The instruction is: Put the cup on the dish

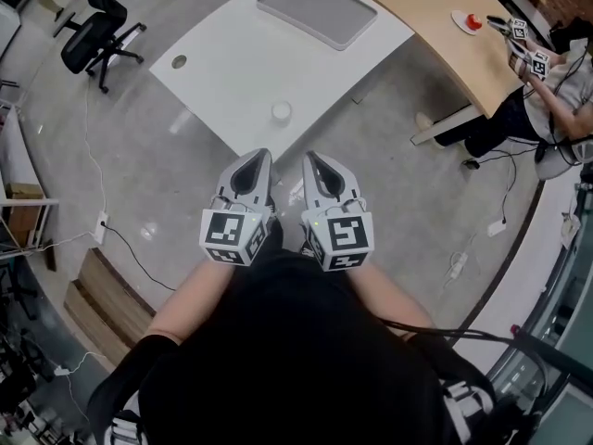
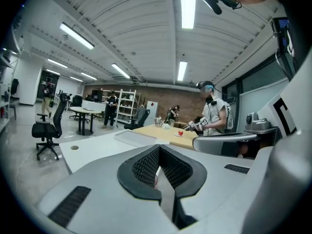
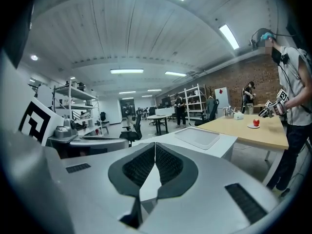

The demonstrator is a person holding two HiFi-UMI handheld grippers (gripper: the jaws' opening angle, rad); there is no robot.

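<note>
A small white cup (image 1: 281, 111) stands near the front edge of the white table (image 1: 232, 72). A grey rectangular tray (image 1: 317, 7) lies at the table's far end; it also shows in the left gripper view as the tray (image 2: 136, 138) and in the right gripper view as the tray (image 3: 197, 136). My left gripper (image 1: 262, 154) and right gripper (image 1: 311, 156) are side by side over the floor, just short of the table edge, pointing at the cup. The jaws of the left gripper (image 2: 158, 148) and of the right gripper (image 3: 155, 145) meet at the tips with nothing between them.
A wooden table (image 1: 435, 40) curves behind the white one, with a small plate holding a red object (image 1: 469, 21). Another person (image 1: 556, 82) with grippers stands at its right end. An office chair (image 1: 97, 31) stands far left. Cables run over the floor.
</note>
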